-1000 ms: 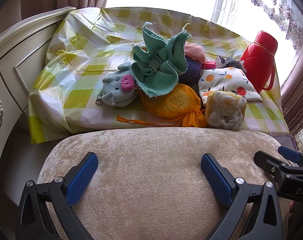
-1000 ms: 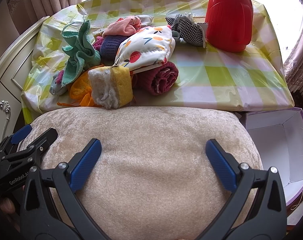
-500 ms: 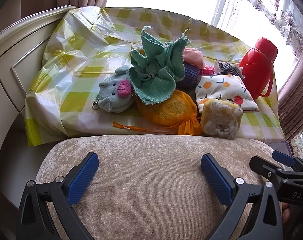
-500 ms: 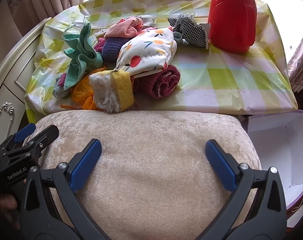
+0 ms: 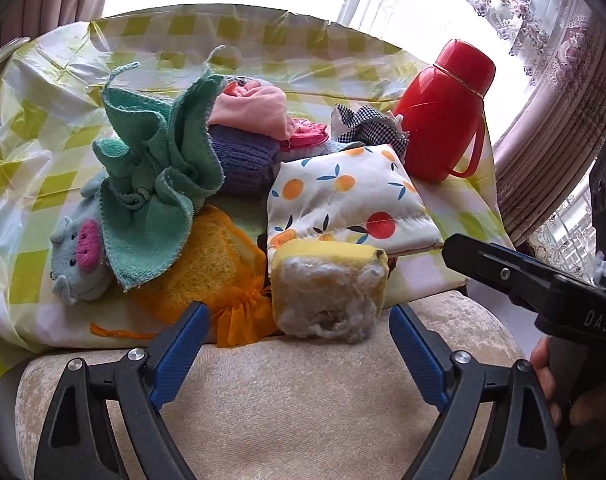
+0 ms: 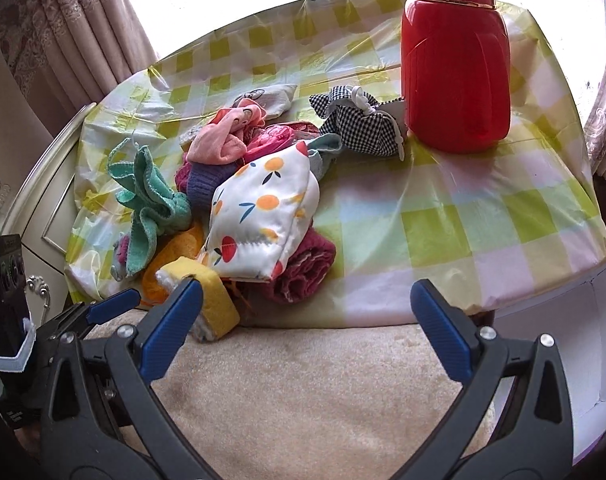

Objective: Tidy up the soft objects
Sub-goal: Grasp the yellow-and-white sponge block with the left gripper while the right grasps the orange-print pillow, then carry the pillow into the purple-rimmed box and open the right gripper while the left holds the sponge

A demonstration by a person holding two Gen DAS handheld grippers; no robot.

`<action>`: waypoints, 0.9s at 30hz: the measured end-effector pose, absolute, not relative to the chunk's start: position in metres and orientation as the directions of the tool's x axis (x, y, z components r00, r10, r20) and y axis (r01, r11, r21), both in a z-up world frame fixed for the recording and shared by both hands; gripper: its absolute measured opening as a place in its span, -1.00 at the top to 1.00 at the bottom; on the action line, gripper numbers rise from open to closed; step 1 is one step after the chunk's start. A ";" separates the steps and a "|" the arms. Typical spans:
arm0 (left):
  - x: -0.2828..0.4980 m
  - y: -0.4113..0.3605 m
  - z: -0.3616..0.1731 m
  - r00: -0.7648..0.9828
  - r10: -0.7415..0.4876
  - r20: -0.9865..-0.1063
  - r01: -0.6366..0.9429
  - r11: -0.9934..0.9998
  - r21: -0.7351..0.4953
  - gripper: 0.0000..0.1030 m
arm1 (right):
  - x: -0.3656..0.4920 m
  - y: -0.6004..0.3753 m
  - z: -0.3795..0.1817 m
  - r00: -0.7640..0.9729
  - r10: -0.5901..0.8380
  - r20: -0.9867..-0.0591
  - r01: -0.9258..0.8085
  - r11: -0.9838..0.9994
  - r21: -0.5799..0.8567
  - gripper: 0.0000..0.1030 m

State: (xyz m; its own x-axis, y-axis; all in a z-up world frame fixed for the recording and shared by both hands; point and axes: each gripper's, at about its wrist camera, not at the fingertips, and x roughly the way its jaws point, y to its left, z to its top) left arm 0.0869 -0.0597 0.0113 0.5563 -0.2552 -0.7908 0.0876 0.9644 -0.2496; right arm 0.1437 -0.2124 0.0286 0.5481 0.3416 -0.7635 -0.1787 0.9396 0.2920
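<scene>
A heap of soft things lies on the checked tablecloth (image 5: 43,184): a yellow sponge with white fluff (image 5: 327,288) at the front edge, an orange mesh pouch (image 5: 207,276), a green cloth (image 5: 155,184), a grey plush pig (image 5: 77,258), a fruit-print pouch (image 5: 343,196), a purple knit (image 5: 243,160) and a pink cloth (image 5: 251,110). My left gripper (image 5: 299,344) is open, its fingers on either side of the sponge, just short of it. My right gripper (image 6: 307,322) is open and empty above the beige cushion (image 6: 311,392). The sponge (image 6: 211,300) also shows in the right wrist view, beside a maroon towel roll (image 6: 303,268).
A red thermos (image 6: 455,56) stands at the back right of the table, with a black-and-white checked pouch (image 6: 363,120) beside it. An open white box (image 6: 595,340) sits low at the right, past the table edge. A cream cabinet (image 6: 35,216) is at the left.
Both grippers have moved forward toward the table. The left gripper has come up to the yellow sponge, which now sits between its open fingers. Nothing has been grasped.
</scene>
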 end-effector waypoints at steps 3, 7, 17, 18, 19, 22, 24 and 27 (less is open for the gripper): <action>0.099 -0.071 0.007 0.534 -0.278 -0.799 0.121 0.960 -0.253 -0.78 | 0.157 -0.211 0.026 0.533 0.386 -0.753 -0.189 0.922 0.339 -1.00; 0.115 -0.077 -0.002 0.504 -0.297 -0.811 0.128 0.954 -0.270 -0.51 | 0.175 -0.202 0.021 0.507 0.439 -0.742 -0.215 0.898 0.384 -0.99; 0.122 -0.075 -0.007 0.494 -0.316 -0.810 0.123 0.948 -0.295 -0.25 | 0.216 -0.179 -0.010 0.409 0.510 -0.757 -0.202 0.860 0.469 -0.42; 0.122 -0.074 -0.007 0.497 -0.317 -0.808 0.124 0.947 -0.295 -0.23 | 0.218 -0.179 -0.011 0.410 0.508 -0.757 -0.199 0.860 0.470 -0.31; 0.121 -0.074 -0.006 0.500 -0.316 -0.807 0.125 0.948 -0.294 -0.22 | 0.219 -0.179 -0.011 0.415 0.514 -0.751 -0.199 0.857 0.476 -0.24; 0.116 -0.074 -0.002 0.513 -0.306 -0.802 0.126 0.951 -0.281 -0.19 | 0.217 -0.180 -0.009 0.431 0.532 -0.729 -0.203 0.844 0.496 -0.07; 0.114 -0.075 0.001 0.525 -0.299 -0.797 0.126 0.953 -0.275 -0.17 | 0.217 -0.184 -0.007 0.436 0.554 -0.709 -0.206 0.829 0.521 0.00; 0.111 -0.074 0.005 0.546 -0.282 -0.789 0.117 0.958 -0.262 -0.13 | 0.214 -0.193 -0.002 0.460 0.575 -0.677 -0.203 0.810 0.551 0.03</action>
State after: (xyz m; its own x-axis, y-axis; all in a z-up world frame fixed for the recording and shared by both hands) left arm 0.1111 -0.0740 0.0048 0.5465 -0.2821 -0.7885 0.1165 0.9580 -0.2620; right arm 0.2144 -0.1926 -0.0016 0.4597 0.5752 -0.6766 -0.2028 0.8098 0.5506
